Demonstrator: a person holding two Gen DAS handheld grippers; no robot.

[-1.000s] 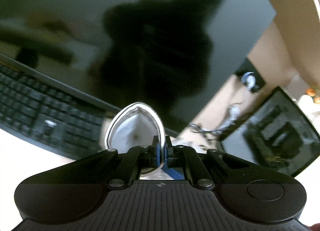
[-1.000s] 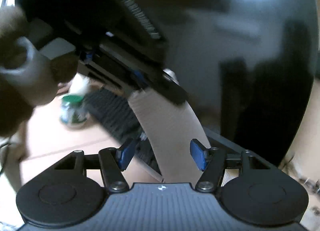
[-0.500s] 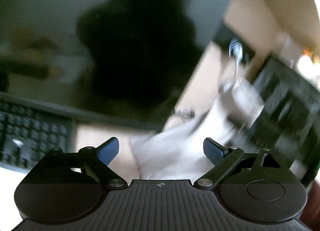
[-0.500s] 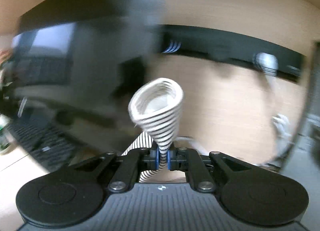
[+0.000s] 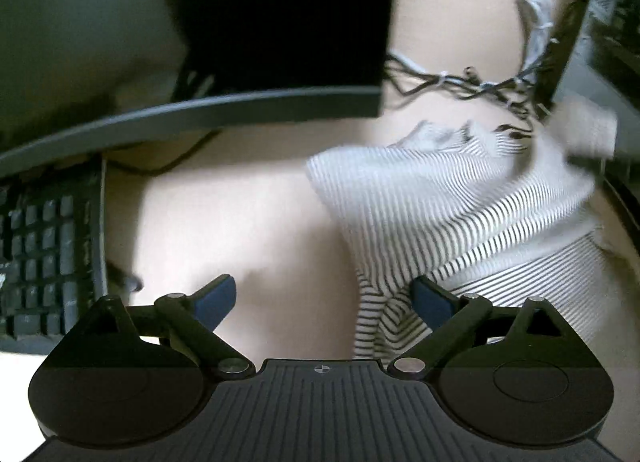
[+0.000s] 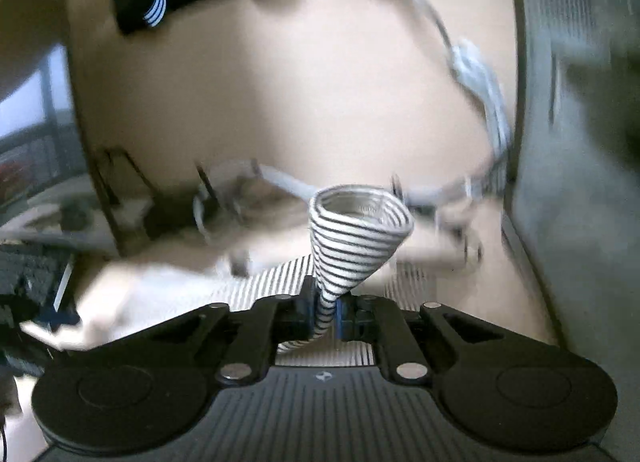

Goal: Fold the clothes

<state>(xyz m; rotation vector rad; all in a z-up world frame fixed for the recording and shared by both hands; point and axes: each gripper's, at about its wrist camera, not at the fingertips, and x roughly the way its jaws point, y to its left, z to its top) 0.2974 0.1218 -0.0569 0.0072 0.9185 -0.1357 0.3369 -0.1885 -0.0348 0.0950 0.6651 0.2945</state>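
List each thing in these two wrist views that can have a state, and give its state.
Left gripper: open, jaws just widened, holding nothing.
Right gripper: shut on the striped garment.
Striped garment: bunched on the desk, one end pinched into a cone.
Monitor: screen dark.
Cables: tangled.

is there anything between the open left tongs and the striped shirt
Nothing visible. The left tongs stand open with only bare desk ahead, and the striped shirt already reaches the right-hand finger.
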